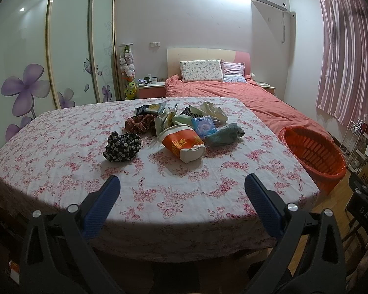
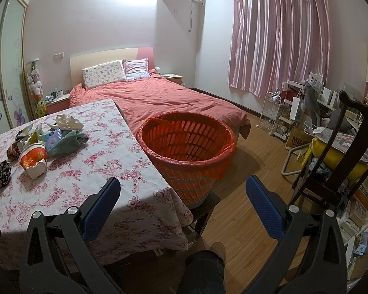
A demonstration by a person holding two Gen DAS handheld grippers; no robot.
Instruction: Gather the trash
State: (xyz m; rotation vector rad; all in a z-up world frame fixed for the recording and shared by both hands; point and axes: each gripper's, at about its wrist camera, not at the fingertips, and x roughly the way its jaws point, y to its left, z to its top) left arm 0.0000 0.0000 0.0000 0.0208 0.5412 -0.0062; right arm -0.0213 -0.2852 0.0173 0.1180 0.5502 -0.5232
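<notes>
Trash point(image 1: 181, 125) sits heaped mid-bench point(image 1: 61, 171), beyond both grippers; the lined orange basket point(image 2: 186, 144) waits just beside the edge for short drops. My left gripper point(image 1: 182, 187) and right gripper point(image 2: 183, 188) hang spread, empty.

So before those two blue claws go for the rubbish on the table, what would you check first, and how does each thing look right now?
1. Left gripper open and holding nothing: ok, its fingers stand wide apart.
2. Right gripper open and holding nothing: ok.
3. Orange basket ready to take trash: ok, it stands upright beside the table with a liner in it and looks empty.
4. Nearest trash free to grasp: ok, the crushed cup lies on its side at the front of the pile, nothing on top of it.
5. Trash told apart from cloth: not ok, wrappers lie mixed with the grey sock and floral fabric.
6. Path over the tablecloth clear: ok.
</notes>
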